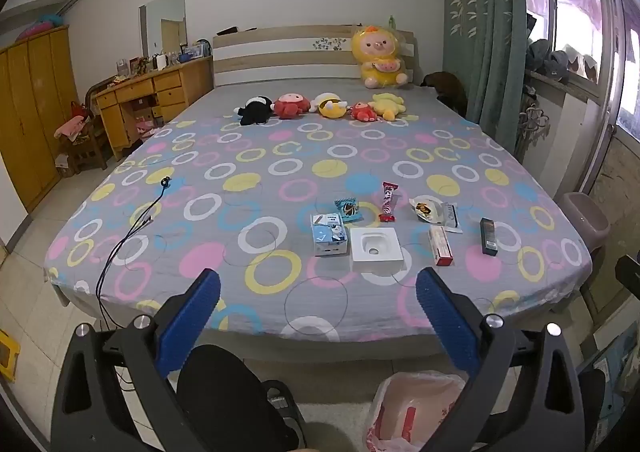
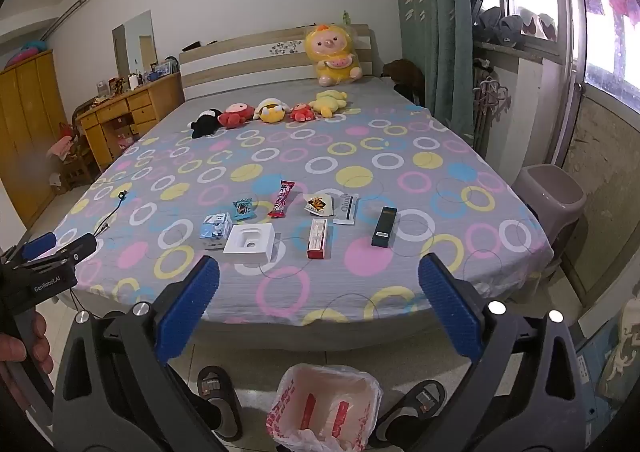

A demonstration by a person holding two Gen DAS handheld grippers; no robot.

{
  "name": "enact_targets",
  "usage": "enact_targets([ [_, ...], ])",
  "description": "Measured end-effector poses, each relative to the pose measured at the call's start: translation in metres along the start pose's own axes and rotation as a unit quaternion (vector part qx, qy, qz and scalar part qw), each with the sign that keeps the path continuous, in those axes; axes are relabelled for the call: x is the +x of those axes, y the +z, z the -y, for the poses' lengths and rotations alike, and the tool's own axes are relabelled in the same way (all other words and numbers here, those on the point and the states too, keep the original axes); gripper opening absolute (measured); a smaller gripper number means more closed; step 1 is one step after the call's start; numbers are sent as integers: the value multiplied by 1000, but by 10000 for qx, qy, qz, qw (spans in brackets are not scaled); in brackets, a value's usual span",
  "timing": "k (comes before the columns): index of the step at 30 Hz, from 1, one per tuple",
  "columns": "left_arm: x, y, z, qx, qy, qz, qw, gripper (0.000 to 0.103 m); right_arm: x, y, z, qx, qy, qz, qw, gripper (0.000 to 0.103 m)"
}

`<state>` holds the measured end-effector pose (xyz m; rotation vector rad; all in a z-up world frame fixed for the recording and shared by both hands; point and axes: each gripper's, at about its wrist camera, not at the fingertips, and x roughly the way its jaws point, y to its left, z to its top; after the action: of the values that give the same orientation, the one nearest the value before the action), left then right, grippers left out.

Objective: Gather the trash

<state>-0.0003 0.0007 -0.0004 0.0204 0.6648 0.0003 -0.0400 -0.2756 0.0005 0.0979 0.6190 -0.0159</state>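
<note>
Both tools, left tool (image 1: 318,316) and right tool (image 2: 319,312), are hanging wide open, empty; thin wrappers (image 2: 281,199) are risking slipping on the soft bed (image 2: 360,284).

Six plush toys (image 2: 269,110) — eight trash items (image 2: 316,239)

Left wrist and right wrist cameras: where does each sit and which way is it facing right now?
Left wrist: sits on the left gripper, angled down over the bed foot; its open blue fingers and a dark trouser knee show.
Right wrist: on the right gripper, facing likewise from further right; open fingers, two slippered feet, plus the left gripper and hand at left.
Shared: the white tray, wrappers, plush toys, lined bin.
</note>
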Motion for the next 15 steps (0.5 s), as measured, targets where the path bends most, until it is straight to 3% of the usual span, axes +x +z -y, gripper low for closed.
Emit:
enact_targets([
  [15,-3,3,0,25,-36,-27,10000,96,0,0,-1,36,13,4,10000,98],
])
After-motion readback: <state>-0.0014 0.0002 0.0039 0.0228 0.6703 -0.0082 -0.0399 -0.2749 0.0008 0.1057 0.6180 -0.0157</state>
